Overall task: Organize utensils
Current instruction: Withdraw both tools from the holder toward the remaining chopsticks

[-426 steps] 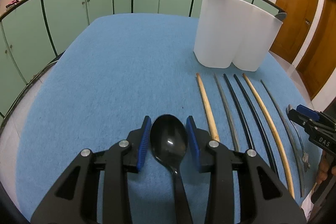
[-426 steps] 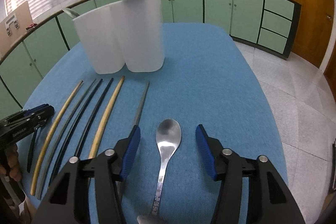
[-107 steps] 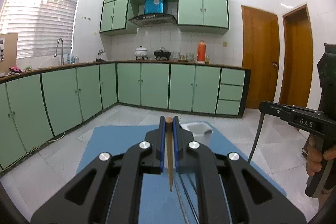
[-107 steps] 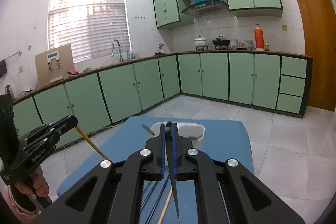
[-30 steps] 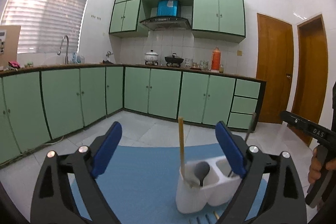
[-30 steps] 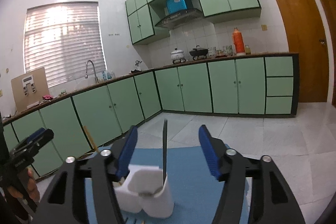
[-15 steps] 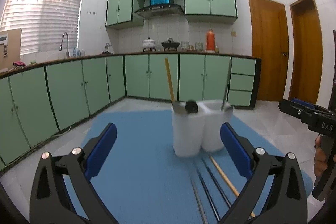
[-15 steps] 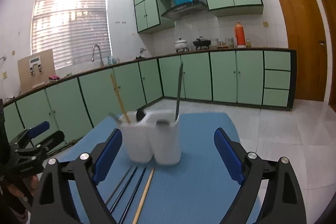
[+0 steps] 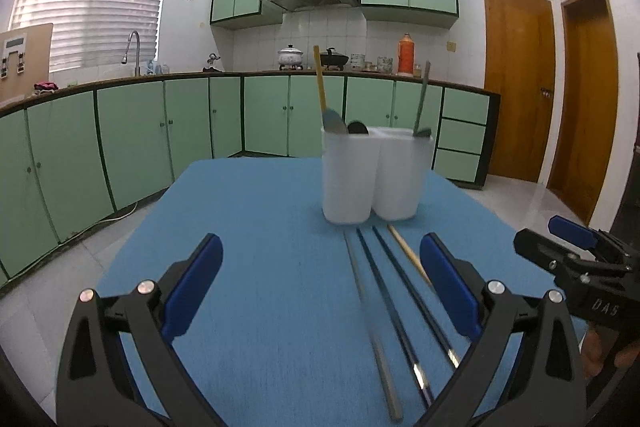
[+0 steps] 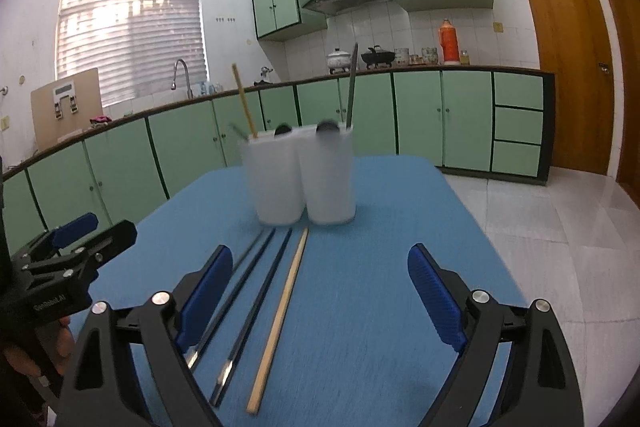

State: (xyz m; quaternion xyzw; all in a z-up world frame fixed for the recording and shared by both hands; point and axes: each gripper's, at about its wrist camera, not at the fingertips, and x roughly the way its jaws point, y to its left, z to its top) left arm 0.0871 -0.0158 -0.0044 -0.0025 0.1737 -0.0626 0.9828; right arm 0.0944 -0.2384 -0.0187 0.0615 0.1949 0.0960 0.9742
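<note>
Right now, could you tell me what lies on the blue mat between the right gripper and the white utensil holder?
In the right wrist view, four chopsticks lie side by side between the open right gripper and the white utensil holder: one wooden, three darker.

Two-compartment holder (image 9: 376, 179) at frame centre on the table (image 9: 248, 267); one chopstick (image 9: 320, 79) stands in its left compartment, another (image 9: 421, 95) in its right. Four chopsticks (image 9: 400, 291) lie before it, toward lower right.
</note>
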